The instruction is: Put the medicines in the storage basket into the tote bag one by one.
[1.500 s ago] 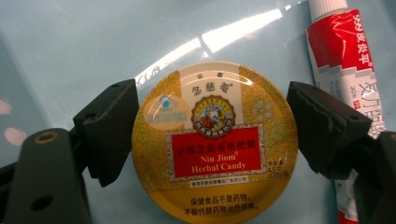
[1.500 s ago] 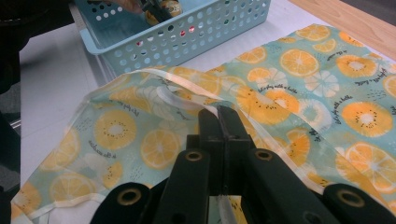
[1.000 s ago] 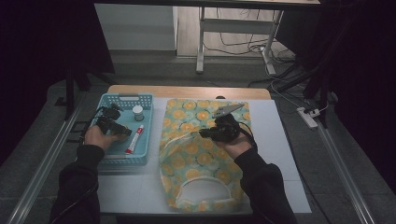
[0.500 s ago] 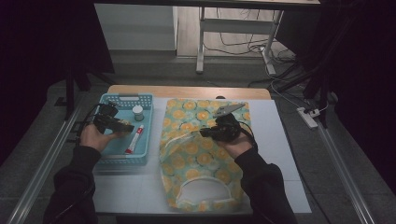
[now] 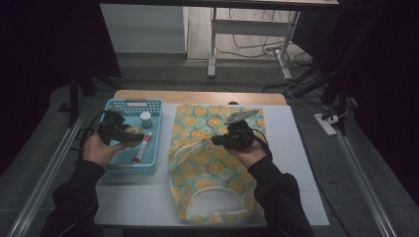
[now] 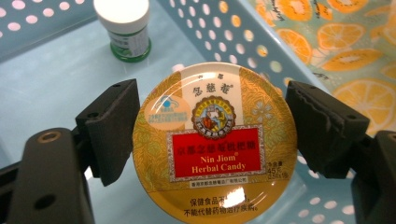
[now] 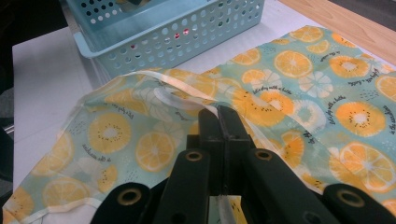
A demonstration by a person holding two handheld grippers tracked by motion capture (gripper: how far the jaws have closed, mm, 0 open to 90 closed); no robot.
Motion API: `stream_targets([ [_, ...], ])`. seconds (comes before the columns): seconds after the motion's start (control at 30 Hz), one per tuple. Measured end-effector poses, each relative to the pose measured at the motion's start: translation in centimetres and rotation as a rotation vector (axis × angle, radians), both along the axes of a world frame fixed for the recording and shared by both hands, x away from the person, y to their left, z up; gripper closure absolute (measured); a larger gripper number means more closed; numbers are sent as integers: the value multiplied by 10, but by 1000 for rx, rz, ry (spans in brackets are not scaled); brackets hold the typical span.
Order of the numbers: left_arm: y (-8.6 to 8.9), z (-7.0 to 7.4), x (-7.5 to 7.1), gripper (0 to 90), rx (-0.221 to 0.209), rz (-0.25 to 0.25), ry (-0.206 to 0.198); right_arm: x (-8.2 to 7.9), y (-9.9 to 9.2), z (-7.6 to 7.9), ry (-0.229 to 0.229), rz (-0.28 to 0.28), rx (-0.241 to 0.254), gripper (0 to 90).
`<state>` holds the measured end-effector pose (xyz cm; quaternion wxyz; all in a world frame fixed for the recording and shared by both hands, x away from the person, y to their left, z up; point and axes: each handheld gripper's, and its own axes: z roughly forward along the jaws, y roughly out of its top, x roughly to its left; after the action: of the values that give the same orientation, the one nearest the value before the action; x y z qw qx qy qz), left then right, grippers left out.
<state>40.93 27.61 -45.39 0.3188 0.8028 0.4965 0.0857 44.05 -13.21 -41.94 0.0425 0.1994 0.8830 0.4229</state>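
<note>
A round yellow candy tin (image 6: 215,144) with a red label sits between the pads of my left gripper (image 6: 212,135), which is shut on its rim. In the high view the left gripper (image 5: 123,134) holds the tin (image 5: 132,133) a little above the blue basket (image 5: 148,104). The fruit-print bag (image 5: 207,163) lies flat beside the basket. My right gripper (image 5: 217,140) is shut on the bag's white-trimmed opening edge (image 7: 173,100) and holds it raised off the bag (image 7: 303,93); the jaws of the right gripper (image 7: 218,114) meet tightly.
A small white-capped green bottle (image 6: 127,28) and a red and white tube (image 5: 141,148) lie in the basket (image 6: 56,79). The basket (image 7: 187,37) stands just left of the bag (image 6: 345,42) on a white mat (image 5: 291,148). The mat's right part is bare.
My left hand has risen slightly with the tin over the basket. The right hand and the bag edge have stayed in place.
</note>
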Motion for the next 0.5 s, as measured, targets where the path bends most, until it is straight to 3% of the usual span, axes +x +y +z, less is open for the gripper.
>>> stream_targets([
  [0.5,-32,20,-28,211,-57,-125,-70,1,-1,-1,-3,-5,-1,899],
])
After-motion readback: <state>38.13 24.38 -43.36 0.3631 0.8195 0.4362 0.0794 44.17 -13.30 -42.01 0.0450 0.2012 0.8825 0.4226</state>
